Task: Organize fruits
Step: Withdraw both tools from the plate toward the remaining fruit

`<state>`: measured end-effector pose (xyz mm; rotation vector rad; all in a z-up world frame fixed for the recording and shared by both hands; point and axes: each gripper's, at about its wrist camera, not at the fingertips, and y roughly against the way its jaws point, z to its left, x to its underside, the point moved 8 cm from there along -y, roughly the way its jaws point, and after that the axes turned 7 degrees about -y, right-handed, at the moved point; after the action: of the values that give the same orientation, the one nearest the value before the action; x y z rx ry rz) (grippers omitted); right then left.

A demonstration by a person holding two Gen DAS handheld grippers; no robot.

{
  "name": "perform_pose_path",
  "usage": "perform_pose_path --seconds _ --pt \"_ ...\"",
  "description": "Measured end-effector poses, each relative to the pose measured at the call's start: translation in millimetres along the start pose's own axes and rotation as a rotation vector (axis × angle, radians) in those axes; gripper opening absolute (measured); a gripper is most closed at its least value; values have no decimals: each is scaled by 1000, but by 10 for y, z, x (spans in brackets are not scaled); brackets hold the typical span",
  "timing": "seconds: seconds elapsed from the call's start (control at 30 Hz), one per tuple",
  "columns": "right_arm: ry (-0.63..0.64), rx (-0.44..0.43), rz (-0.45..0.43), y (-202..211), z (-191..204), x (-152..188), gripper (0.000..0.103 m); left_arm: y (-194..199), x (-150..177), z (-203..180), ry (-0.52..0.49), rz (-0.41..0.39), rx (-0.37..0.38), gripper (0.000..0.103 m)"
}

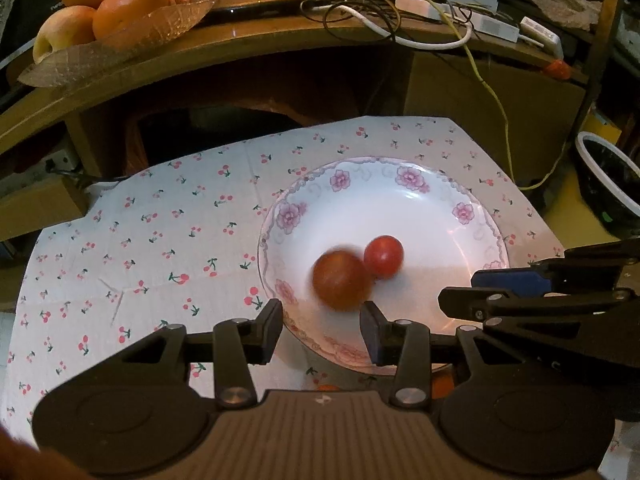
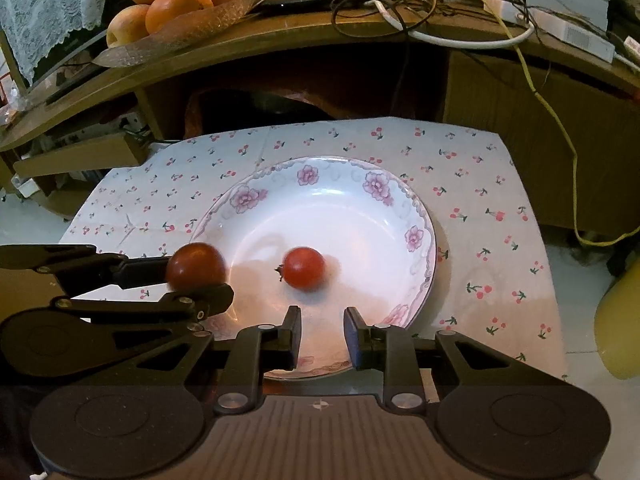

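Note:
A white plate with pink flowers [image 1: 440, 208] [image 2: 360, 216] lies on a cherry-print cloth [image 1: 160, 240] [image 2: 480, 200]. A small red tomato [image 1: 383, 257] [image 2: 304, 268] rests in the plate. A darker, blurred tomato [image 1: 342, 280] [image 2: 196, 266] is just beyond my left gripper's fingertips, over the plate's left part; whether it touches the plate I cannot tell. My left gripper [image 1: 322, 326] is open and empty; it shows in the right wrist view [image 2: 200, 280] too. My right gripper [image 2: 322, 334] is open and empty over the plate's near rim, and shows in the left wrist view [image 1: 492, 292].
A wooden shelf behind holds a glass dish [image 1: 120, 36] [image 2: 180, 28] of oranges and apples, plus tangled cables [image 1: 400, 12] [image 2: 440, 20]. A black bowl with a white rim [image 1: 612, 176] stands at the right. A yellow object [image 2: 620, 320] sits right of the cloth.

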<state>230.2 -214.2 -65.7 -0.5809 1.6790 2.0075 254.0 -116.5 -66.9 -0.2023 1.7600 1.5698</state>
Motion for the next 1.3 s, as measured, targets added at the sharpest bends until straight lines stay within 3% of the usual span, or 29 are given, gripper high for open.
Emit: perform_pose_path --seconds 0.53,1.3 --pt "58 38 -55 87 15 16 42 163 22 40 -8 -28 8 48" --pt "145 48 -72 216 174 190 46 455 247 105 -60 -33 22 49"
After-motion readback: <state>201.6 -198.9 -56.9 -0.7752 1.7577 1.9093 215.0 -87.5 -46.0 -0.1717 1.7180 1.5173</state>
